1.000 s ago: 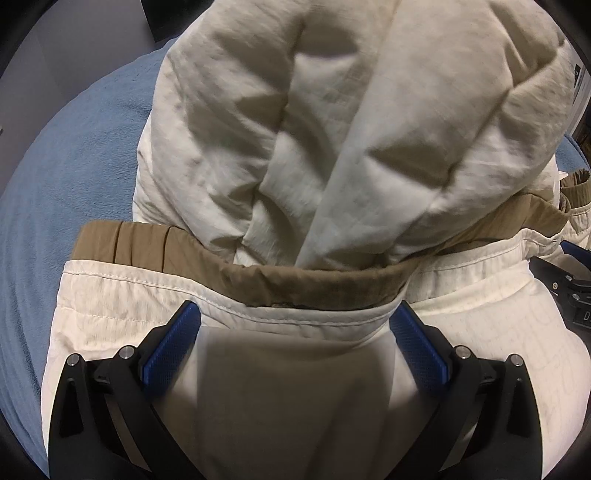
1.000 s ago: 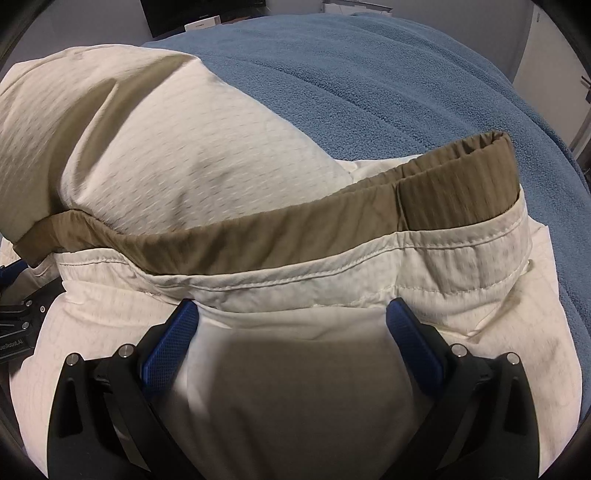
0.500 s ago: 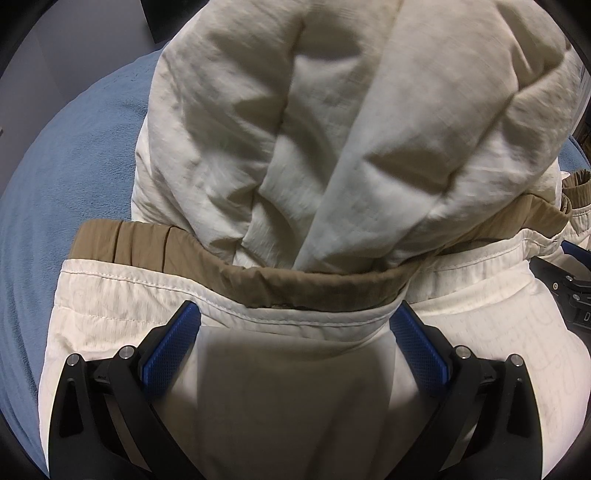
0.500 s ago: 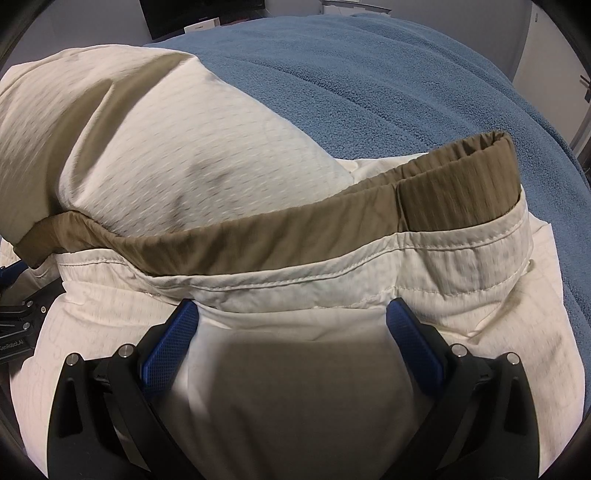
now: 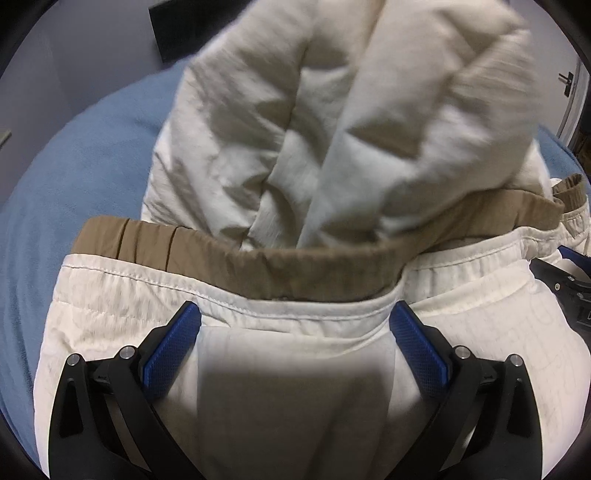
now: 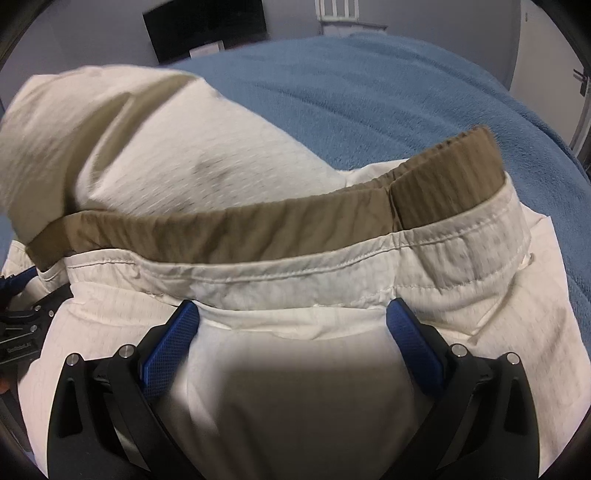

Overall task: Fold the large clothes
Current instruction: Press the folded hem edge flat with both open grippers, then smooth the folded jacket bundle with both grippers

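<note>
Since the frame half a second back, the bunched cream fabric ahead of both grippers has gone motion-blurred and sits higher; more grey wall and a dark screen (image 6: 205, 31) show at 12 o'clock in the right wrist view. Grip points on the waistband unchanged.

Cream trousers (image 5: 332, 122) with tan inner waistband (image 5: 303, 273) lie over a blue blanket (image 6: 388, 92). Left gripper (image 5: 294, 325): jaws spread wide, blue pads (image 5: 173, 347) either side of the cream cloth just below the waistband seam; cloth runs between the pads, but whether it is pinched I cannot tell. Right gripper (image 6: 291, 325): same wide stance, pads (image 6: 413, 347) flanking the cloth under the stitched band.

The fabric mound blocks most of the forward view from the left wrist, 11 to 2 o'clock. The right gripper's black frame shows at 3 o'clock there; the left's at 9 o'clock in the right view. A door handle (image 6: 581, 79) at 2 o'clock.
</note>
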Motion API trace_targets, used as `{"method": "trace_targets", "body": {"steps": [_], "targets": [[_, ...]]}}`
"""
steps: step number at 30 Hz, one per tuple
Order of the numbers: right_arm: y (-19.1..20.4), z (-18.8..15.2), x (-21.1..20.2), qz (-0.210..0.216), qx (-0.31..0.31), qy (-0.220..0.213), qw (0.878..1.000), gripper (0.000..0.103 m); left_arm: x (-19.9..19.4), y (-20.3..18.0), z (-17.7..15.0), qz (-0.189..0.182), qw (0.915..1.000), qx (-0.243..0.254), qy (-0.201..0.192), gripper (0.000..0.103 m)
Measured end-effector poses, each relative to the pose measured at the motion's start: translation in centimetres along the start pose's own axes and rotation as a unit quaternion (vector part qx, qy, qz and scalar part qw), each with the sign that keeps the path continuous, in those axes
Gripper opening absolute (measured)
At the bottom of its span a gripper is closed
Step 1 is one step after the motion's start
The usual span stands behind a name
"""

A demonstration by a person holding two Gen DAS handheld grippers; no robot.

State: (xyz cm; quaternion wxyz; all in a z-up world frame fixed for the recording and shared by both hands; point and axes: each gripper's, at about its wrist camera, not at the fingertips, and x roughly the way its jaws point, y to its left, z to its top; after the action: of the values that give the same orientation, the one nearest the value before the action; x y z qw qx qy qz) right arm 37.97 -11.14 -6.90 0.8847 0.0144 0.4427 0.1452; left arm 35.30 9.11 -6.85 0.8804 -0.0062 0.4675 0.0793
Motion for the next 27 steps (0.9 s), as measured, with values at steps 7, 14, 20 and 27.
{"method": "trace_targets", "body": {"steps": [7,14,20,27], "targets": [[-4.0,-1.2,-5.9,0.011,-0.027,-0.032,0.999,0.095,-6.8,3.3,-2.6,0.0,0.9979,0.024,-0.06,0.097],[-8.3,-5.3,-7.2,-0.027,-0.047,-0.054,0.997,0.095,-6.4,8.1,-5.7,-0.021,0.9991,-0.008,-0.035,0.098],[-8.4,-5.6,-5.2,-0.026,-0.029,-0.068,0.997,0.095,-2.9,7.9,-5.0,-0.029,0.9995,-0.002,-0.007,0.098],[-7.8,-6.1,-5.4,-0.034,-0.022,-0.066,0.997,0.095,-2.8,8.2,-4.3,-0.035,0.9993,-0.008,-0.001,0.098]]}}
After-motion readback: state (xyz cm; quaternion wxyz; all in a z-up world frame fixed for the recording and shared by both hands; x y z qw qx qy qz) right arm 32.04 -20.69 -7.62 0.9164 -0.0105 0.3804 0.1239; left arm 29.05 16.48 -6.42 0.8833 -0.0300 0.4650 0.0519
